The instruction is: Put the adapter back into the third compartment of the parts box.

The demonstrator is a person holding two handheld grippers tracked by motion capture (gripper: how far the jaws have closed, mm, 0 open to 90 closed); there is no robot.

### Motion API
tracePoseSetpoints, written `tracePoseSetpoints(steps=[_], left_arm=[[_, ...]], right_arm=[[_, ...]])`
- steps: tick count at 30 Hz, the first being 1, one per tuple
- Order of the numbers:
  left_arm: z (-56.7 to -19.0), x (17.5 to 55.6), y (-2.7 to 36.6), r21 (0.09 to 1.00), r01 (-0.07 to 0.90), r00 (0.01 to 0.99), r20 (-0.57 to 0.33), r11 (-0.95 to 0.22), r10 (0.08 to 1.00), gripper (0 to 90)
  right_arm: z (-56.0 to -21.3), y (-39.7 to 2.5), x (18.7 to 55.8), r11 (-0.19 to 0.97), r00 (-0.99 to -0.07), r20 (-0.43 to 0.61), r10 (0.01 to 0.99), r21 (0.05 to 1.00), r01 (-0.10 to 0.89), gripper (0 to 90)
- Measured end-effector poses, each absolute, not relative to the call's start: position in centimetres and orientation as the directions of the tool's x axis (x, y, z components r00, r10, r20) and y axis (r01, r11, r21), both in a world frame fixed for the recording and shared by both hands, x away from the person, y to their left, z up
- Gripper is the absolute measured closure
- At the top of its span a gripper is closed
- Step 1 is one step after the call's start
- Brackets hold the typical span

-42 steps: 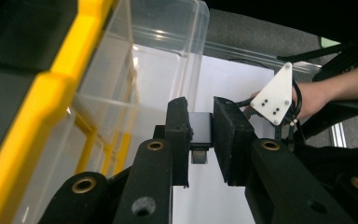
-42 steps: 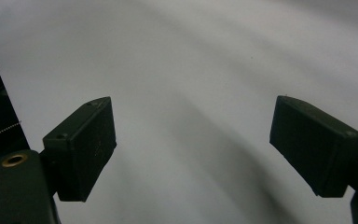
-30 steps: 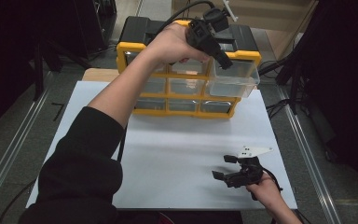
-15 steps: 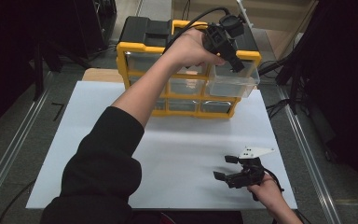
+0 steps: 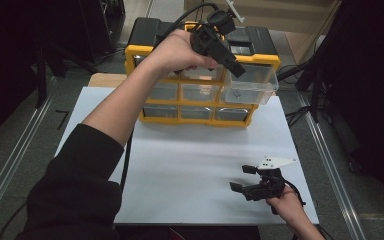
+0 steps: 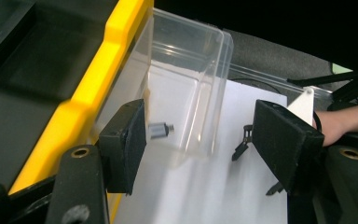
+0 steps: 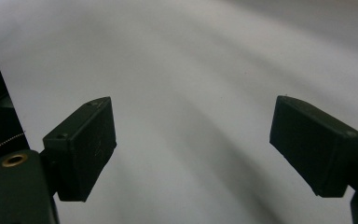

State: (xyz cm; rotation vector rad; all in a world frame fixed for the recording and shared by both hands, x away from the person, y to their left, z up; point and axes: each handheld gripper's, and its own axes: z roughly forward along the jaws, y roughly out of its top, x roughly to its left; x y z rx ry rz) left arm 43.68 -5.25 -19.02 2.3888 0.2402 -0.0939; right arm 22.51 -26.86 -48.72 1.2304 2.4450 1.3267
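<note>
From the high view the left gripper (image 5: pixel 230 62) hovers over the pulled-out clear drawer (image 5: pixel 252 85); its own view shows spread fingers (image 6: pixel 123 144) above the small metal part (image 6: pixel 160 130) lying crosswise inside; the right gripper (image 7: pixel 193 149) idles, spread, over the counter (image 7: pixel 191 70).

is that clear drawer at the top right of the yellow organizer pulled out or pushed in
Pulled out. The clear drawer juts forward past the yellow organizer frame, unlike its neighbours.

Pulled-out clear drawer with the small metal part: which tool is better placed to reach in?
Left. The left tool hovers open directly above the clear drawer and metal part; the right tool rests low on the white sheet.
</note>
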Motion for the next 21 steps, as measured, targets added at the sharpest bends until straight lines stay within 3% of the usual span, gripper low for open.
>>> tracePoseSetpoints(steps=[12, 21], left_arm=[[-20.7, 42.1, -1.1, 0.675, 0.191, 0.981, -0.116, -0.712, 0.153, 32.9], [-23.2, 41.6, 1.2, 0.683, 0.221, 0.975, -0.149, -0.696, 0.163, 30.6]], right_arm=[[-48.6, -26.0, 22.8, 0.313, -0.679, 0.264, 0.685, 0.735, 0.602, 12.7], [-48.5, -26.2, 22.7, 0.292, -0.672, 0.286, 0.683, 0.737, 0.610, 12.7]])
